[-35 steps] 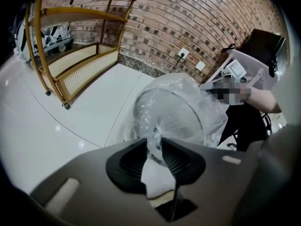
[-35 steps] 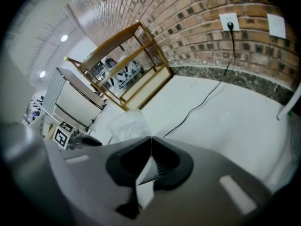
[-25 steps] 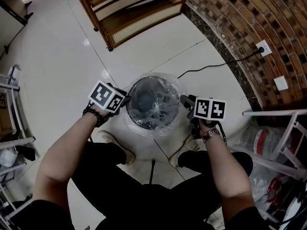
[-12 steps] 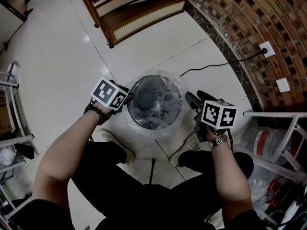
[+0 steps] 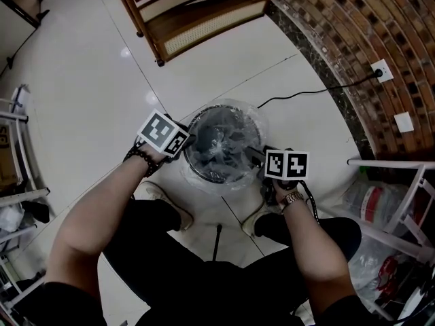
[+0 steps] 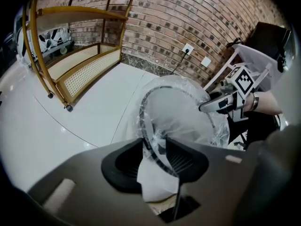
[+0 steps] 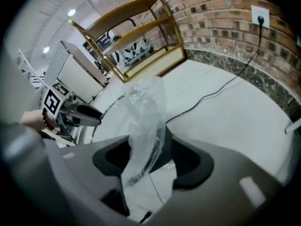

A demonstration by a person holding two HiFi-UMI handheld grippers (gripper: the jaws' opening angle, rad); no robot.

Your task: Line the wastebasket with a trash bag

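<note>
A round black wire wastebasket point(image 5: 220, 180) stands on the white floor between the person's feet, with a clear trash bag point(image 5: 224, 141) draped into it and over the rim. My left gripper point(image 5: 189, 140) sits at the left rim. In the left gripper view its jaws point(image 6: 153, 147) straddle the rim wire point(image 6: 145, 105) and bag film point(image 6: 183, 114); they have just been opening and do not press. My right gripper point(image 5: 253, 154) is at the front-right rim. Its jaws point(image 7: 149, 140) have also just been opening, with a loose fold of bag point(image 7: 148, 105) standing between them.
A wooden shelf unit point(image 5: 190, 12) stands beyond the basket. A curved brick wall point(image 5: 353, 39) runs along the right, with a socket point(image 5: 382, 68) and a black cable point(image 5: 299, 95) on the floor. White racks point(image 5: 401, 202) flank both sides. The person's shoes point(image 5: 162, 197) sit close to the basket.
The right gripper swung out to the right of the basket, then came back in and down onto the front-right rim. The left gripper stayed at the left rim.
</note>
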